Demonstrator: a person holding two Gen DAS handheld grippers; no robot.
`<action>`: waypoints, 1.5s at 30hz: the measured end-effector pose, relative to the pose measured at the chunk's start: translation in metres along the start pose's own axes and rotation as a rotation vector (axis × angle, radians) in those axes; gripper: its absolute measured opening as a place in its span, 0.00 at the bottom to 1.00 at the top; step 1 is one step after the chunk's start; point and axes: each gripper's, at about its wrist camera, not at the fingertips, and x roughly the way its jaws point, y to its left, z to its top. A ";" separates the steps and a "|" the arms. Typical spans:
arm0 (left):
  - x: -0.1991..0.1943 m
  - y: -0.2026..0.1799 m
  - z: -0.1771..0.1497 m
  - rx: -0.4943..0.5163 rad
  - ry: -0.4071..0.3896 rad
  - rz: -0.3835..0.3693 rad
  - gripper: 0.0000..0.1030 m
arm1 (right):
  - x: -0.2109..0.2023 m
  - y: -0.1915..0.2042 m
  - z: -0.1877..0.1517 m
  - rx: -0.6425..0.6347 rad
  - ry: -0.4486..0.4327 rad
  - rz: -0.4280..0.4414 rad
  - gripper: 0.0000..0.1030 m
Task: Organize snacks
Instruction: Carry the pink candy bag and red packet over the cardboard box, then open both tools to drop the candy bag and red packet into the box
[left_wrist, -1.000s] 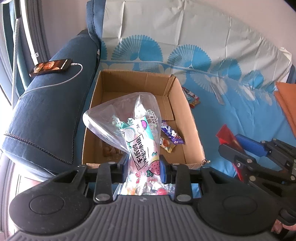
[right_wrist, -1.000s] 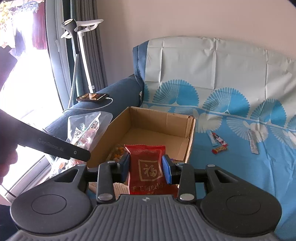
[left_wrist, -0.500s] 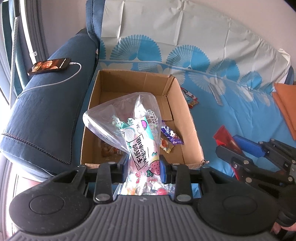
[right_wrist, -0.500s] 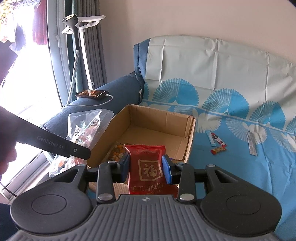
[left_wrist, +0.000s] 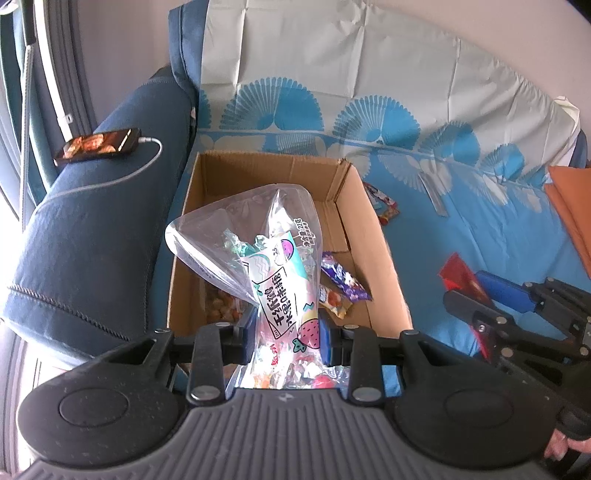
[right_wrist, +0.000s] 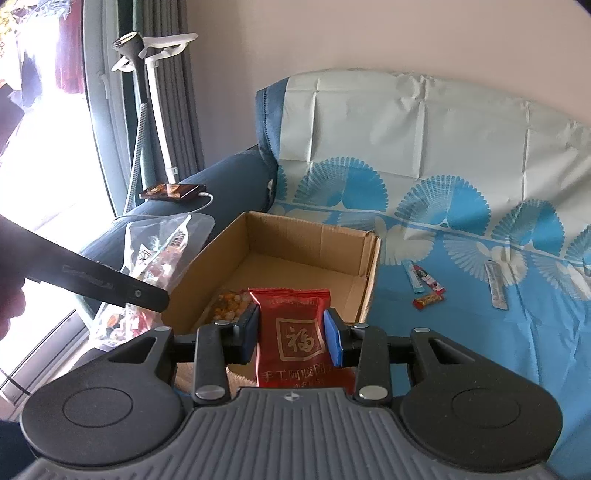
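Observation:
An open cardboard box (left_wrist: 373, 236) (right_wrist: 369, 288) sits on the blue patterned sofa cover, with a few wrapped snacks (left_wrist: 343, 284) on its floor. My left gripper (left_wrist: 286, 330) is shut on a clear plastic bag of candies (left_wrist: 280, 277), held above the box's near edge. My right gripper (right_wrist: 291, 334) is shut on a red snack packet (right_wrist: 295, 336), held just in front of the box. In the left wrist view the right gripper (left_wrist: 491, 291) shows at the right with the red packet (left_wrist: 456, 271). In the right wrist view the candy bag (right_wrist: 155, 258) hangs left of the box.
Loose snack sticks (right_wrist: 424, 280) (left_wrist: 384, 206) and a silvery sachet (right_wrist: 495, 284) lie on the sofa cover right of the box. A phone (left_wrist: 98, 146) on a charging cable rests on the dark blue armrest. An orange cloth (left_wrist: 572, 206) lies far right. A floor lamp (right_wrist: 147, 92) stands by the window.
The left wrist view has shifted slightly, so the box and sofa sit a little lower and farther right. Both grips are unchanged.

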 end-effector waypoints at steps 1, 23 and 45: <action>0.000 0.001 0.002 0.003 -0.004 0.002 0.36 | 0.001 -0.001 0.001 0.000 -0.003 -0.004 0.38; 0.068 0.017 0.058 0.040 0.004 0.000 0.36 | 0.090 -0.015 0.032 0.027 0.021 -0.013 0.39; 0.173 0.040 0.069 0.035 0.158 0.014 0.37 | 0.192 -0.029 0.022 0.084 0.174 0.018 0.39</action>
